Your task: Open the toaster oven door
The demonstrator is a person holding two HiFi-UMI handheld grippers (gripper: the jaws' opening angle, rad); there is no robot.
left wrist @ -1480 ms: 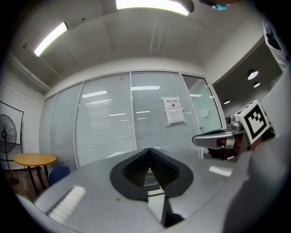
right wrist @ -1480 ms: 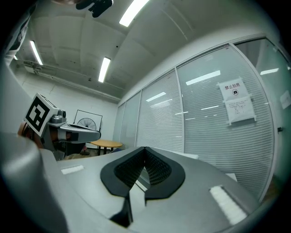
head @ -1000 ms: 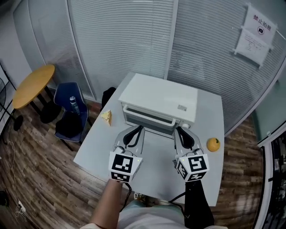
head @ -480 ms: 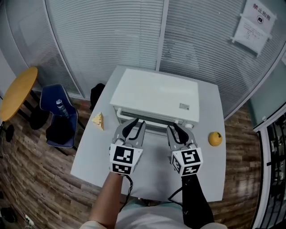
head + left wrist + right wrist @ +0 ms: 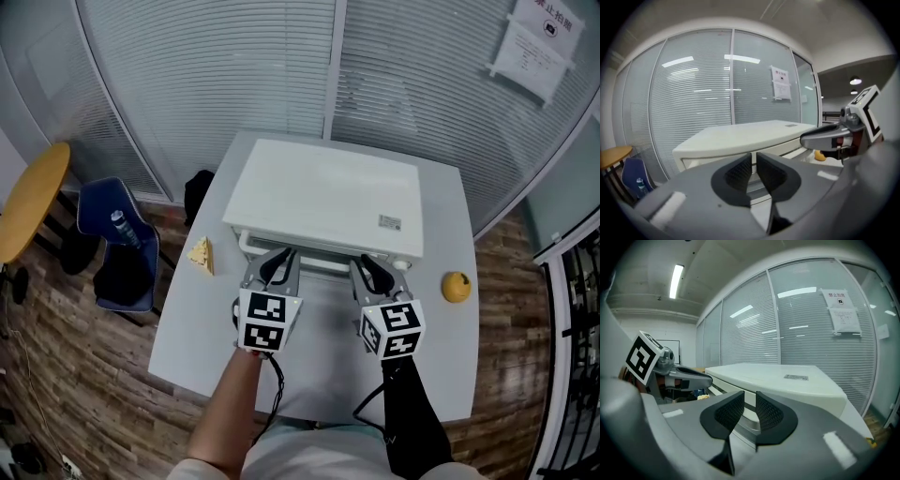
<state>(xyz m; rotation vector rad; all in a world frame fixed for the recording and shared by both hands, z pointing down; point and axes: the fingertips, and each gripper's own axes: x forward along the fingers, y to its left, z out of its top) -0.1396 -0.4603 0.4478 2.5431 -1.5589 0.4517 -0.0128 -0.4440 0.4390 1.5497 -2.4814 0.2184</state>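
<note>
A white toaster oven [image 5: 323,202] stands at the back of the grey table [image 5: 319,375], its door closed and the handle bar [image 5: 314,253] along the front top edge. My left gripper [image 5: 279,266] hovers just in front of the handle's left part, jaws nearly together with nothing between them. My right gripper [image 5: 372,272] is level with it before the handle's right part, also closed on nothing. In the left gripper view the oven [image 5: 740,136] fills the space beyond my left gripper [image 5: 754,161]. In the right gripper view the oven [image 5: 787,380] lies just past my right gripper [image 5: 750,404].
A cheese wedge [image 5: 201,255] lies at the table's left edge and a yellow-orange fruit [image 5: 456,287] at the right. Glass walls with blinds [image 5: 234,75] close the back. A blue chair [image 5: 112,234] and a round yellow table [image 5: 28,202] stand left of the table.
Both grippers have moved forward to the oven's front, from mid-table to right at the handle. The head view has shifted with them. The oven door has stayed closed.
</note>
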